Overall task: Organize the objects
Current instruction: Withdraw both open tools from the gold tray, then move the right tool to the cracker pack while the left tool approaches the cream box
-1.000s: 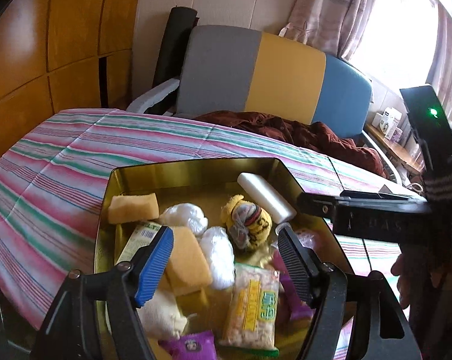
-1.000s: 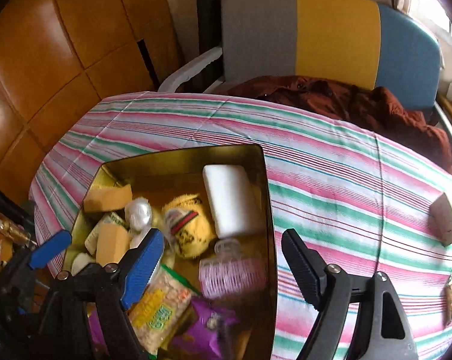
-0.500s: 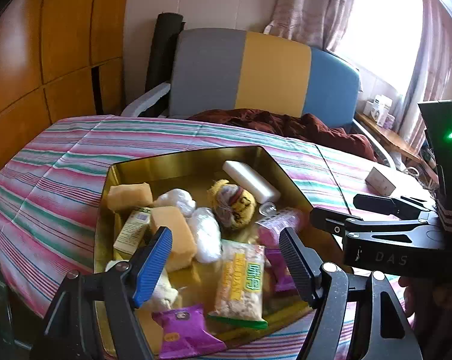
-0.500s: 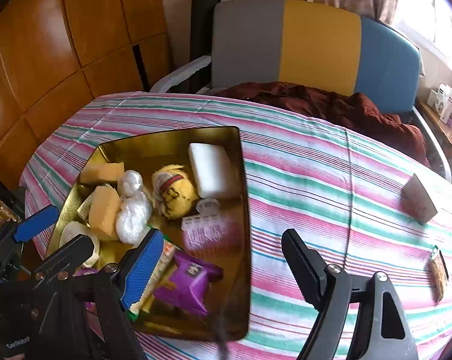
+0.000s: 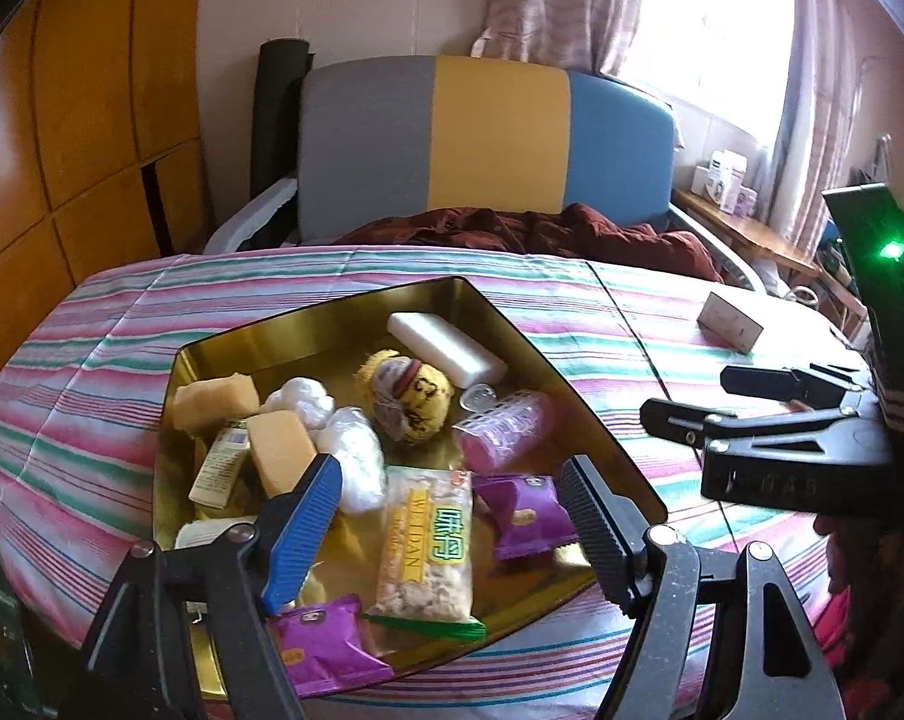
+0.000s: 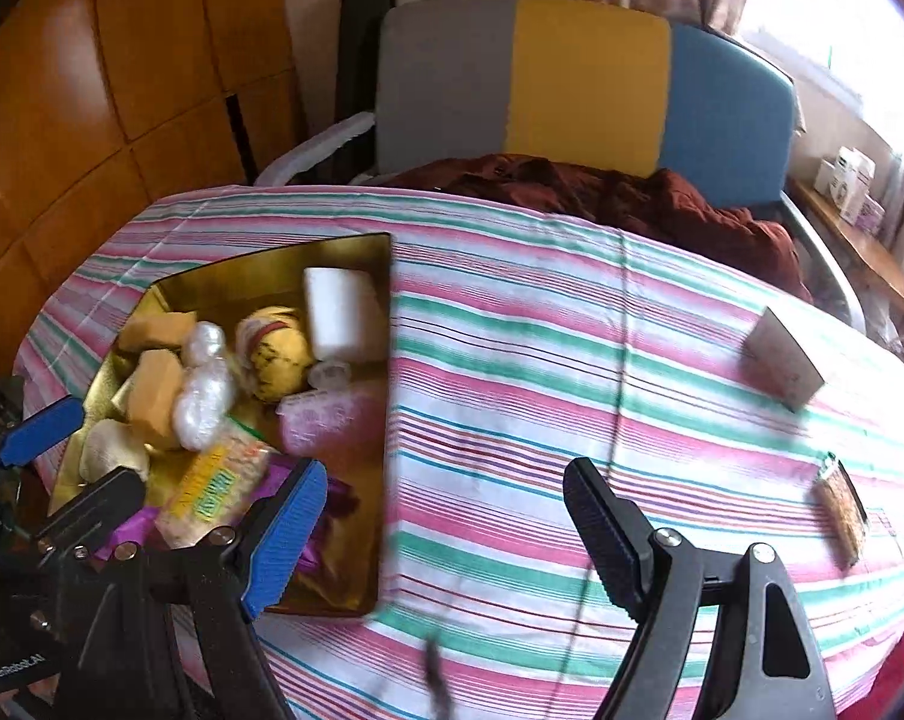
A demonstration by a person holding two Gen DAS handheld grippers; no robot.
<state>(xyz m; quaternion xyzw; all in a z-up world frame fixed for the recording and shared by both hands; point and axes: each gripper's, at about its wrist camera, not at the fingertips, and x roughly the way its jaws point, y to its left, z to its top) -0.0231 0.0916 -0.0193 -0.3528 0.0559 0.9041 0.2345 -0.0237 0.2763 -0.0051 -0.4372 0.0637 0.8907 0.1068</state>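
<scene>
Left wrist view: the left gripper (image 5: 452,516) hangs with jaws apart, gripping nothing, low over the gold tin (image 5: 332,330) at frame centre. Inside: two purple packets (image 5: 524,516), two yellow sponges (image 5: 215,399), one rice-cracker bag (image 5: 428,546).

Right wrist view: the right gripper (image 6: 446,534) gapes empty over the striped cloth (image 6: 572,360); the tin sits left, one small box (image 6: 782,360) right.

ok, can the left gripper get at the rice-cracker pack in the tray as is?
Probably yes. The left gripper is open and empty, with the rice-cracker pack lying on top in the gold tray right ahead of its jaws. Purple packets crowd its sides.
</scene>
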